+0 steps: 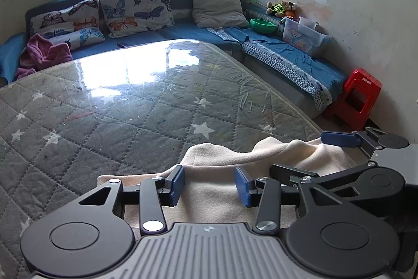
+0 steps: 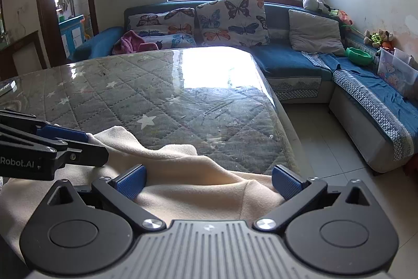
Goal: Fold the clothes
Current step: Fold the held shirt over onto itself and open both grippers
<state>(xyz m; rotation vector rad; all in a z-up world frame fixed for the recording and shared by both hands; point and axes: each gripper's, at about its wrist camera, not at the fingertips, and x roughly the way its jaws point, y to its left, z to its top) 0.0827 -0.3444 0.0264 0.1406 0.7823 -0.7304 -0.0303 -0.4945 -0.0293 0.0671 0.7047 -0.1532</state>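
Cream fleece garment (image 1: 216, 190), soft and rumpled, heaped at the near edge of the grey quilted star-print table cover (image 1: 117, 117) under glossy clear plastic. Left gripper (image 1: 210, 186) over the garment, blue pads partly spread, cloth lying between them, not pinched. Right gripper (image 2: 209, 182) just beside it, toward the table's right edge, jaws spread wide above the fleece, pads off it. Beyond the table's far edge: blue corner sofa (image 2: 292, 59), butterfly-print cushions (image 2: 232, 20), pink towel (image 1: 44, 52). Right of the table, a red plastic stool (image 1: 358, 98) against the wall.
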